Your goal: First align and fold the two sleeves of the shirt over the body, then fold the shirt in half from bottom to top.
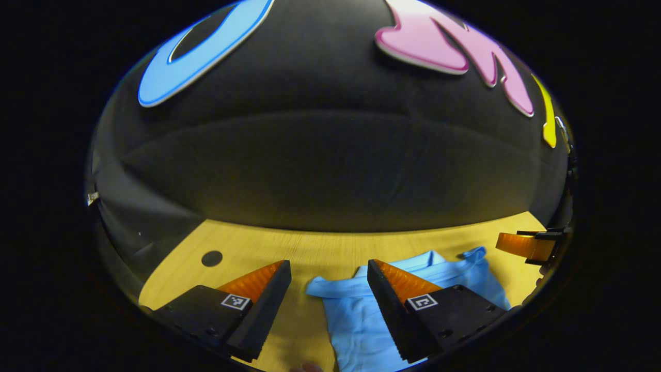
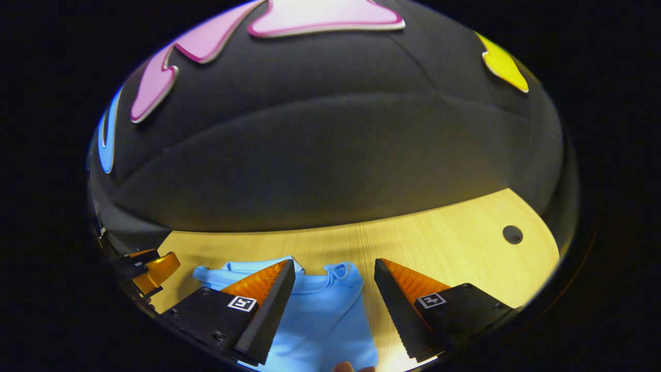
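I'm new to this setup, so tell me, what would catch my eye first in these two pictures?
The light blue shirt stands out first, lying crumpled on the yellow wooden table near its front edge. Next come the two open grippers hovering over it: the left gripper at the shirt's left edge, the right gripper over its right part. A round hole marks the table farther right.

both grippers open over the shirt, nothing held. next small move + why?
Probably lower the left gripper onto the sleeve spread on the table between its open fingers. The light blue shirt looks unfolded, collar toward the wall, and the right gripper is open above it, holding nothing.
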{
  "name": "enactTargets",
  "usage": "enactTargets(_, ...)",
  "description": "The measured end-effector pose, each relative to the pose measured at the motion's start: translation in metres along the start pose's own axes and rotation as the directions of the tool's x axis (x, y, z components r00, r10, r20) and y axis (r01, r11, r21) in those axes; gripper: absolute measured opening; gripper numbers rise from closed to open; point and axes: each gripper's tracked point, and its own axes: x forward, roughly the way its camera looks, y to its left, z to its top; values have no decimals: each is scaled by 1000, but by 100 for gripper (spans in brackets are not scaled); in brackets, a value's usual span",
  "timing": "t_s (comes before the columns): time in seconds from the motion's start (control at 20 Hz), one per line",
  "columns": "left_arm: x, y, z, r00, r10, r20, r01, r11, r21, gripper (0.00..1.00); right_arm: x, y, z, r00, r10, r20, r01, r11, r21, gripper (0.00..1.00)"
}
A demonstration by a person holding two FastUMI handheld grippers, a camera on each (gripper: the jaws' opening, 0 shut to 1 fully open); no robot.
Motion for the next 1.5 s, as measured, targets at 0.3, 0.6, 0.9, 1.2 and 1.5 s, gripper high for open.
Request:
enactTargets(0.3,-124,-8,78,978,-50,200,47,999,19,95,-117,27,59,983,42,176,-31,997,-67,96)
enactTargets(0.6,-278,-8,131,928,-90,362,74,996,58,95,-274,84,136,916,117,383,-83,991,-106,97)
enactTargets(0.9,-382,8,141,911,-103,400,95,995,39,95,-391,111,150,881,162,444,-112,984,-138,97)
enactTargets(1.2,-442,21,128,912,-111,395,115,993,14,95,-455,122,145,862,160,480,-78,980,-185,97)
enactTargets(1.5,-470,30,123,908,-121,402,117,993,35,95,-487,134,128,863,172,475,-82,975,-204,97)
